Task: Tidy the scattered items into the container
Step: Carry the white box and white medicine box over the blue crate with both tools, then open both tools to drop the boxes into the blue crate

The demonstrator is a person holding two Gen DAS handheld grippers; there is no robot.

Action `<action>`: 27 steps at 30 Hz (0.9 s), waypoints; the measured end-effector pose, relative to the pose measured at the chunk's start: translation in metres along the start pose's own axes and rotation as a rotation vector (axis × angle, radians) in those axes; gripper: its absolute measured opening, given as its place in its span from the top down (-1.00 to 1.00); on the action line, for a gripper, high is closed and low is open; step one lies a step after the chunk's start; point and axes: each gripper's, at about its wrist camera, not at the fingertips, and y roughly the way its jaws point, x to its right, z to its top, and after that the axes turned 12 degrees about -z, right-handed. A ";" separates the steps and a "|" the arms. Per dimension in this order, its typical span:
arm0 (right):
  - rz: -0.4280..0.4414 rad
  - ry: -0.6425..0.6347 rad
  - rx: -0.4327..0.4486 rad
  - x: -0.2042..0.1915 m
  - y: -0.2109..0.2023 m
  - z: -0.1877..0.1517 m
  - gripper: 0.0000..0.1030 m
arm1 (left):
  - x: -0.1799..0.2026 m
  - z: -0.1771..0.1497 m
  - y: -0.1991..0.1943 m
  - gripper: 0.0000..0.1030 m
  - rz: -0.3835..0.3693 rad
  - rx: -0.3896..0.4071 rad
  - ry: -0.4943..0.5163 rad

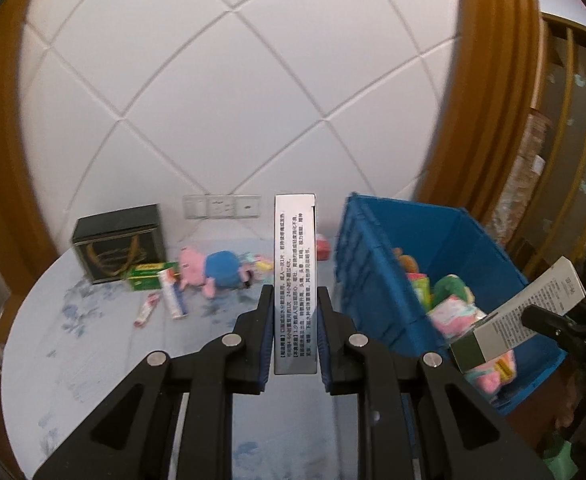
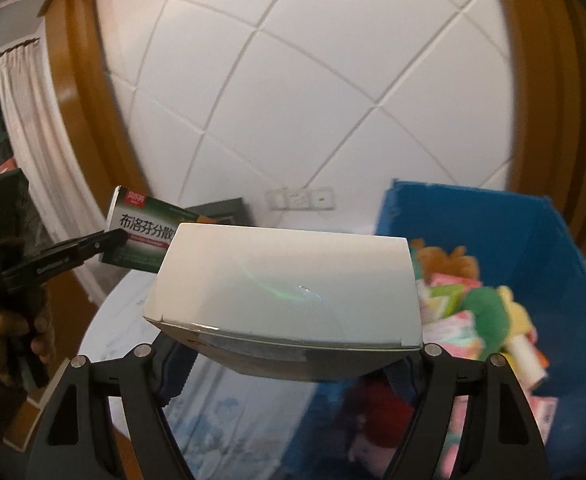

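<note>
A: What is seen, from the biggest thing down?

B: A round table (image 1: 105,360) with a pale blue patterned cover is seen before a quilted white wall. At its right side a blue plastic crate (image 1: 377,280) is stood, already part filled with plush toys and small packets. A dark tin (image 1: 119,242) is left at the far left of the table, with a pink and blue plush pig (image 1: 213,270) just beside it, then a green packet (image 1: 149,276) and two small tubes (image 1: 161,304).

A: And the grippers?

B: The left gripper (image 1: 295,320) is clenched on a narrow silver medicine box (image 1: 295,280), which is held upright and off the table. The right gripper (image 2: 293,354) is clamped across a wider white carton (image 2: 285,288), which is held just beside the crate's near rim.

A: Which step is judged to be in hand?

B: Carrying, it seems: both boxes are lifted and are being brought toward the crate.

A: What is called for next?

B: Each box should be taken over the open crate and released there; the right one looks nearer. The tin, the pig and the small packets are still to be fetched.
</note>
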 end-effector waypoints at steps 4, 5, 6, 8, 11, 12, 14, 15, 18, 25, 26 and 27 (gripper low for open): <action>-0.053 0.033 0.019 0.033 -0.012 0.001 -0.54 | 0.034 0.008 0.022 0.64 -0.058 -0.015 0.040; -0.068 0.041 0.024 0.042 -0.015 0.001 -0.54 | 0.041 0.011 0.027 0.64 -0.070 -0.016 0.050; -0.083 0.048 0.029 0.050 -0.019 0.000 -0.54 | 0.050 0.014 0.032 0.64 -0.083 -0.018 0.062; -0.119 0.062 0.038 0.067 -0.024 -0.001 -0.54 | 0.066 0.020 0.042 0.64 -0.106 -0.021 0.081; -0.162 0.099 0.039 0.096 -0.031 -0.005 -0.54 | 0.089 0.030 0.057 0.64 -0.140 -0.024 0.114; -0.176 0.109 0.039 0.104 -0.033 -0.006 -0.54 | 0.095 0.033 0.060 0.64 -0.151 -0.026 0.123; -0.205 0.132 0.037 0.125 -0.034 -0.007 -0.54 | 0.112 0.040 0.071 0.64 -0.174 -0.029 0.144; -0.220 0.140 0.037 0.134 -0.036 -0.009 -0.54 | 0.119 0.042 0.075 0.64 -0.182 -0.031 0.151; -0.266 0.164 0.031 0.158 -0.039 -0.013 -0.54 | 0.142 0.048 0.092 0.64 -0.217 -0.042 0.171; -0.343 0.211 0.012 0.201 -0.036 -0.023 -0.54 | 0.179 0.055 0.120 0.64 -0.285 -0.062 0.189; -0.353 0.215 0.009 0.207 -0.035 -0.024 -0.54 | 0.183 0.056 0.124 0.64 -0.293 -0.067 0.195; -0.362 0.219 0.006 0.210 -0.036 -0.027 -0.54 | 0.188 0.057 0.127 0.64 -0.301 -0.070 0.200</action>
